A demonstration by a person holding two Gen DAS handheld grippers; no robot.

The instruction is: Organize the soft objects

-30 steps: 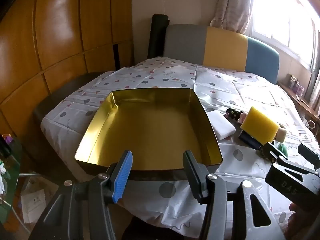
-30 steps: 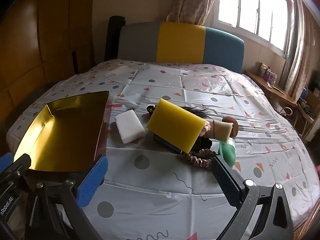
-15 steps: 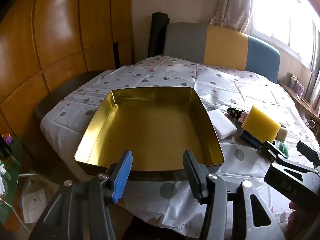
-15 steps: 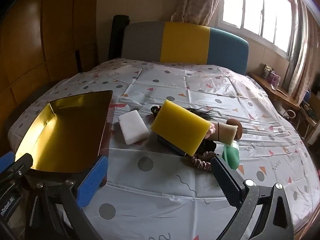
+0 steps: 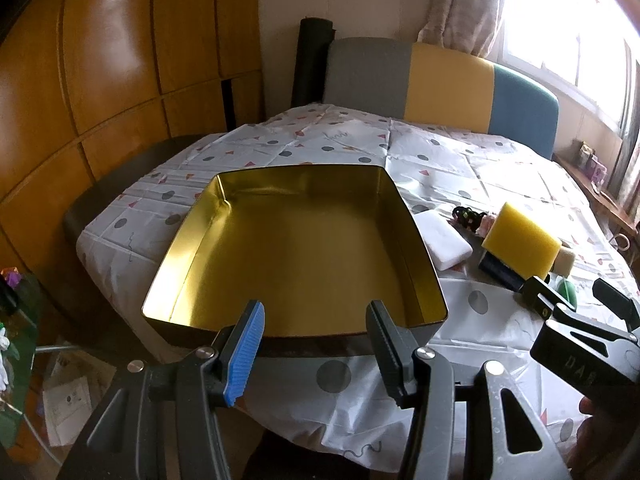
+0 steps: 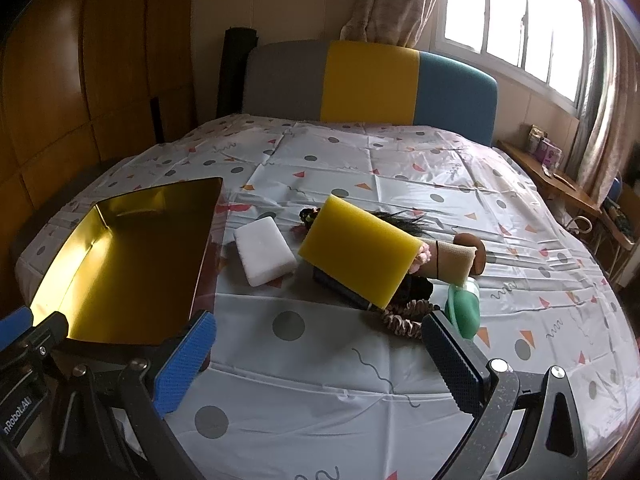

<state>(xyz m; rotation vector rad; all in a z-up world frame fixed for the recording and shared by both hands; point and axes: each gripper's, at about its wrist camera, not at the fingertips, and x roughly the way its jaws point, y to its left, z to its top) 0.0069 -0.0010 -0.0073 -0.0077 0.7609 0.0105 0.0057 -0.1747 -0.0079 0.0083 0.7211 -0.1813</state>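
Note:
An empty gold tin tray (image 5: 304,184) (image 6: 100,216) sits on the patterned tablecloth at the table's left. Right of it lie a white sponge (image 5: 442,242) (image 6: 264,256), a yellow sponge (image 5: 520,238) (image 6: 356,260) leaning on a dark block, a beige cushion-like piece (image 6: 454,258), a brown scrunchie (image 6: 404,316) and a green soft item (image 6: 464,308). My left gripper (image 5: 316,336) is open and empty, just before the tray's near wall. My right gripper (image 6: 316,356) is open and empty, short of the pile; it also shows in the left wrist view (image 5: 576,300).
A grey, yellow and blue chair back (image 6: 372,84) stands at the table's far side. Wooden wall panels (image 5: 100,60) run along the left. A window and a low shelf (image 6: 560,176) with small items are at the right. Papers lie on the floor at lower left (image 5: 68,400).
Both grippers have drawn back and risen slightly, so the tray and the pile look a little farther away. Nothing on the table has moved.

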